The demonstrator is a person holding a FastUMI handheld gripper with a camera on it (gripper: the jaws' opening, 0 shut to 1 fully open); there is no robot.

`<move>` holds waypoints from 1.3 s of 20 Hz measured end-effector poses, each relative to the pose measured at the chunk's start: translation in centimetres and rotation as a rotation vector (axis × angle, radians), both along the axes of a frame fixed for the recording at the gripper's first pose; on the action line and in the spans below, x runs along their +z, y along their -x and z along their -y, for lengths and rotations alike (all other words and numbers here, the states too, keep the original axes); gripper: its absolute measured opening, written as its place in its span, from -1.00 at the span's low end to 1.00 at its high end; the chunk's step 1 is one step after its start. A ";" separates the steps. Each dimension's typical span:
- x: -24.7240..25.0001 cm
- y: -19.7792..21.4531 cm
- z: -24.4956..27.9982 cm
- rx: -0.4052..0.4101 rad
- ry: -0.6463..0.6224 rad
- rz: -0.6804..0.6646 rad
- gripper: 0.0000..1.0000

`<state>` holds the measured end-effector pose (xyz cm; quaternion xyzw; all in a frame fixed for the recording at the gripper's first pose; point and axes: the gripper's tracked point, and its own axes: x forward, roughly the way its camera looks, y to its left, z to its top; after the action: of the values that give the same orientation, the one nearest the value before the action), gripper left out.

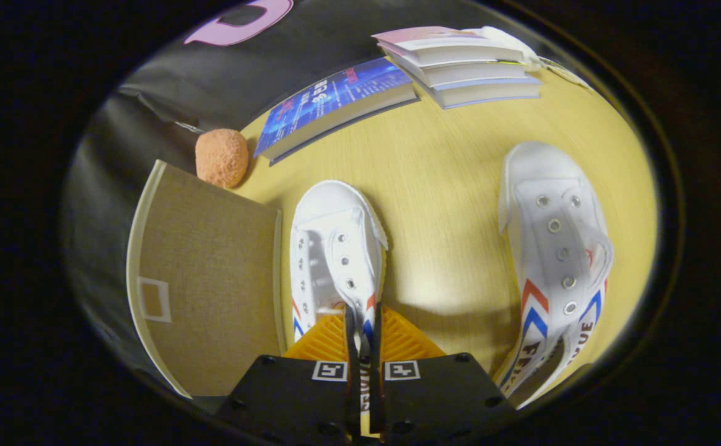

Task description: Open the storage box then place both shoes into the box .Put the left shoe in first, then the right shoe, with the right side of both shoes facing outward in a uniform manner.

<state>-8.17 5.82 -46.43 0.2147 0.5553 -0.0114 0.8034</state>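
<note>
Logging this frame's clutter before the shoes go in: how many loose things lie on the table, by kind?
White canvas shoes: 2, the first gripped in the gripper jaws
Paperback books: 4
Orange fuzzy ball: 1
Total: 7

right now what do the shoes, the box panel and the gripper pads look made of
Shoes, one between the gripper fingers and one apart: white canvas by the matte weave, metal eyelets, likely rubber toe caps. Box panel: tan, matte, maybe fabric-covered board with a pale edge. Pads: orange, ribbed, probably plastic or rubber, shut on the shoe's side wall.
</note>
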 end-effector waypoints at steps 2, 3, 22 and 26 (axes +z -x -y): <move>0.5 0.3 -0.2 -0.013 -0.026 -0.009 -0.85; 0.8 0.3 -0.4 -0.034 -0.053 -0.010 -0.85; 22.4 -6.7 -10.4 -0.091 -0.376 0.287 -0.86; 21.0 -5.5 -16.6 -0.012 -0.389 0.253 -0.87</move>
<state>-2.71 22.44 -25.40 0.3685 0.4405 0.1178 0.8101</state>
